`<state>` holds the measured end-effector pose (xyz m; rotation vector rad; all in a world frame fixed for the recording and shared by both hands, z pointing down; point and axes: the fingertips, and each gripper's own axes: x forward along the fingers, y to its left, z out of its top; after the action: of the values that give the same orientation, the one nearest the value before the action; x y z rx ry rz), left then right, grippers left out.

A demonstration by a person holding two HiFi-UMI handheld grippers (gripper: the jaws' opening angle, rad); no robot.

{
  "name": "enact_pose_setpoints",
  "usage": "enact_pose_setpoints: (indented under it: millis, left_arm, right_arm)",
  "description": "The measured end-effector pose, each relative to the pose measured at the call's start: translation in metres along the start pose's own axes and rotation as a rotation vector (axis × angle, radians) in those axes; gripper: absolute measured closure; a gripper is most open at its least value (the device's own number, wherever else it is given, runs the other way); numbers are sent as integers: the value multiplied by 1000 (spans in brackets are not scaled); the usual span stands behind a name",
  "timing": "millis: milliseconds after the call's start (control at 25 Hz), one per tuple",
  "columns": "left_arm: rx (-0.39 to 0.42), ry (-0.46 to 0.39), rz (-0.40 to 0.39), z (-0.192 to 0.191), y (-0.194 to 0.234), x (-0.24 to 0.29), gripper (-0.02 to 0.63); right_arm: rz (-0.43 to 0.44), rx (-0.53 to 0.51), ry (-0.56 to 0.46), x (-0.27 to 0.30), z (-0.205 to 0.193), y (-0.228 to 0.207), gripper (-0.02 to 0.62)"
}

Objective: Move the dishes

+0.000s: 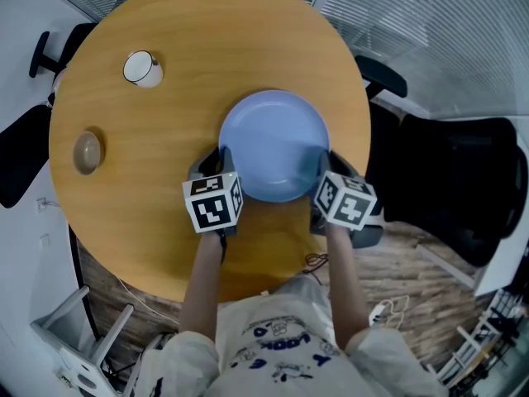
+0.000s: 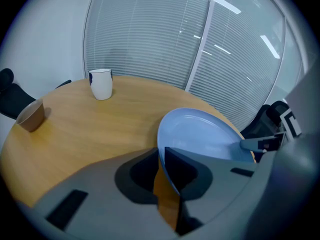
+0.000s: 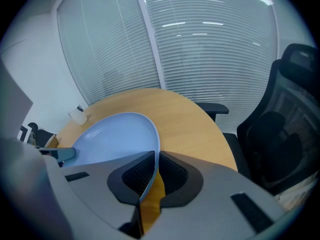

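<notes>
Plate transfer, both grippers engaged.

Head view: blue plate point(image 1: 273, 143) sits over the near-right part of the round table point(image 1: 157, 238). Left gripper point(image 1: 216, 162) is on its near-left rim, right gripper point(image 1: 327, 165) on its near-right rim. White mug point(image 1: 142, 69) and small brown bowl point(image 1: 87, 151) lie well apart at the far left, so collision with them looks unlikely. I cannot tell whether the plate touches the wood.

Left gripper view: jaws are clamped on the plate's thin rim, with only the edge between the pads. Bare table shows below the rim. Risk: such a shallow bite could let the smooth rim slide out if this hand tilts or pulls outward.

Right gripper view: jaws are pinched nearly together on the opposite rim, equally shallow. Risk: if the hands drop unevenly or drift apart, the plate could twist, slip from one grip, and strike the table. Both holds are on the near side, so the far edge may dip.
</notes>
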<state>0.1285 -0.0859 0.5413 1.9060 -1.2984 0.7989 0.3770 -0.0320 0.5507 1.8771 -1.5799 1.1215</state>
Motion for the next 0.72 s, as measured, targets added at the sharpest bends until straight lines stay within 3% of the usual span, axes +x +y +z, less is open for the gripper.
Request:
enact_pose_setpoints:
  millis: [600,720]
  left_arm:
    - [28,-35,21,-4,0,5,568]
    - [22,-86,16,5,1,-2,565]
  right_arm:
    - [36,-67,-50,-1,2,3,565]
    - [45,-59,-69,-4,6,1,491]
